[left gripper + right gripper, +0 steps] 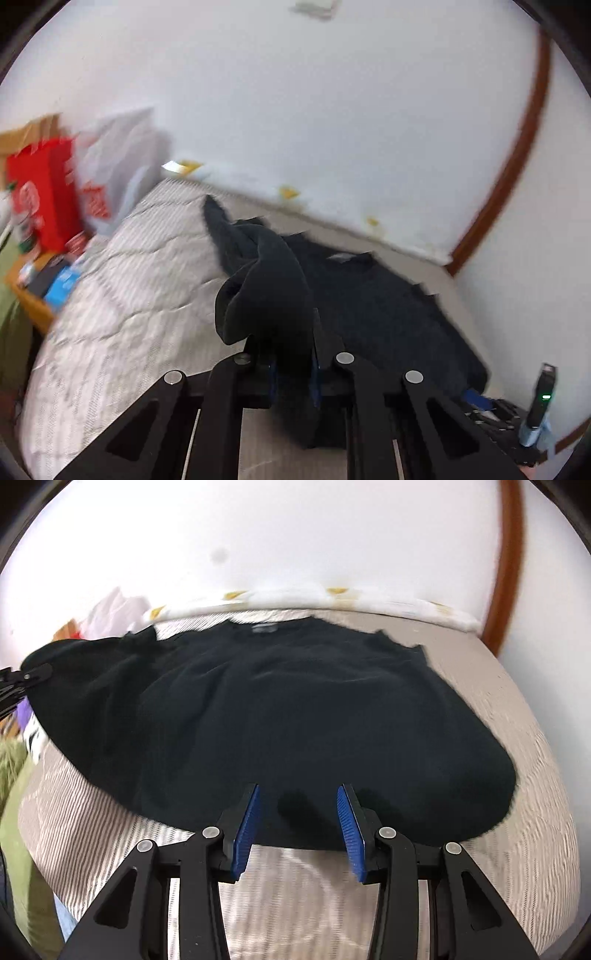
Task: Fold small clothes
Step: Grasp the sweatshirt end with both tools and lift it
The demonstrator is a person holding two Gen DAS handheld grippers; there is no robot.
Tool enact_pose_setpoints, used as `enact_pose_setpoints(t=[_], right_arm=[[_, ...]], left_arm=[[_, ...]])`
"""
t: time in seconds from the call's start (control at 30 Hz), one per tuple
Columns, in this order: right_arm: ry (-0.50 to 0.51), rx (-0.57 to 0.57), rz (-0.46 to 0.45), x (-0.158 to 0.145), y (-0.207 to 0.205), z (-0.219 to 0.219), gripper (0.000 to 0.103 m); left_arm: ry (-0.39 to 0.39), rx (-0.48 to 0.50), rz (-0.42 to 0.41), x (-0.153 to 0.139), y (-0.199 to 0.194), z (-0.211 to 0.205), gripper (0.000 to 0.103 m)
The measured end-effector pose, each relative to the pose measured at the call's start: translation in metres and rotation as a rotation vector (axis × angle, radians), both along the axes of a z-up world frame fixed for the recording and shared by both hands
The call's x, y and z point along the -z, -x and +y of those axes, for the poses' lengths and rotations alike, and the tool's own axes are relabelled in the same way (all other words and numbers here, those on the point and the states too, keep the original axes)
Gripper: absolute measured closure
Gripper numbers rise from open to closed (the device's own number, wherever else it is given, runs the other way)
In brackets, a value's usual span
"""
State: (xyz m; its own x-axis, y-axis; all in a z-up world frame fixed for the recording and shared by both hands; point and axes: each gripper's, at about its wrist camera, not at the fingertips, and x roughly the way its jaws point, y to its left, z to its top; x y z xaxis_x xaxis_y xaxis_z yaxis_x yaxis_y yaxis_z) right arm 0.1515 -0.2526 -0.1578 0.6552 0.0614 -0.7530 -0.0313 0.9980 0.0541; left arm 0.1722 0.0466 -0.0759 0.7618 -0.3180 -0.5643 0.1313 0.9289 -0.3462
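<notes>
A black sweater [295,709] lies spread on the striped mattress [517,738], collar toward the wall. My right gripper [298,794] is open, its blue pads [246,830] just over the sweater's near hem, holding nothing. My left gripper [293,354] is shut on a bunched fold of the sweater [266,291], at its left side, and lifts it above the mattress [122,295]; the cloth hides its fingertips. The left gripper also shows at the left edge of the right wrist view [22,681]. The right gripper shows at the lower right of the left wrist view [495,410].
A white wall [332,110] runs behind the bed, with a brown wooden frame [517,147] at the right. A red bag [44,192], a white plastic bag [122,155] and a cluttered wooden stand [33,306] are at the bed's left end. Green cloth [18,812] hangs at the bed's left.
</notes>
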Motion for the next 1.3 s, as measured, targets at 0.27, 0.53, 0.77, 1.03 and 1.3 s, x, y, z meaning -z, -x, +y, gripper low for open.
enact_pose_setpoints(t=[0.27, 0.53, 0.77, 1.03, 1.3], right_arm=[[-0.031, 0.153, 0.000, -0.002, 0.012, -0.065, 0.061], [-0.075, 0.168, 0.007, 0.000, 0.028, -0.089, 0.061], [-0.134, 0.099, -0.045, -0.017, 0.018, -0.073, 0.059], [-0.275, -0.048, -0.101, -0.039, 0.004, -0.029, 0.037], [-0.245, -0.057, -0.043, -0.015, -0.030, 0.021, 0.030]], left_arm=[[-0.021, 0.270, 0.007, 0.003, -0.011, -0.112, 0.091], [-0.084, 0.374, 0.136, 0.065, -0.020, -0.174, 0.091], [-0.049, 0.467, 0.128, 0.059, -0.008, -0.161, 0.075], [-0.077, 0.399, 0.070, 0.056, 0.016, -0.098, 0.063], [-0.151, 0.330, 0.083, 0.086, 0.035, -0.048, 0.043]])
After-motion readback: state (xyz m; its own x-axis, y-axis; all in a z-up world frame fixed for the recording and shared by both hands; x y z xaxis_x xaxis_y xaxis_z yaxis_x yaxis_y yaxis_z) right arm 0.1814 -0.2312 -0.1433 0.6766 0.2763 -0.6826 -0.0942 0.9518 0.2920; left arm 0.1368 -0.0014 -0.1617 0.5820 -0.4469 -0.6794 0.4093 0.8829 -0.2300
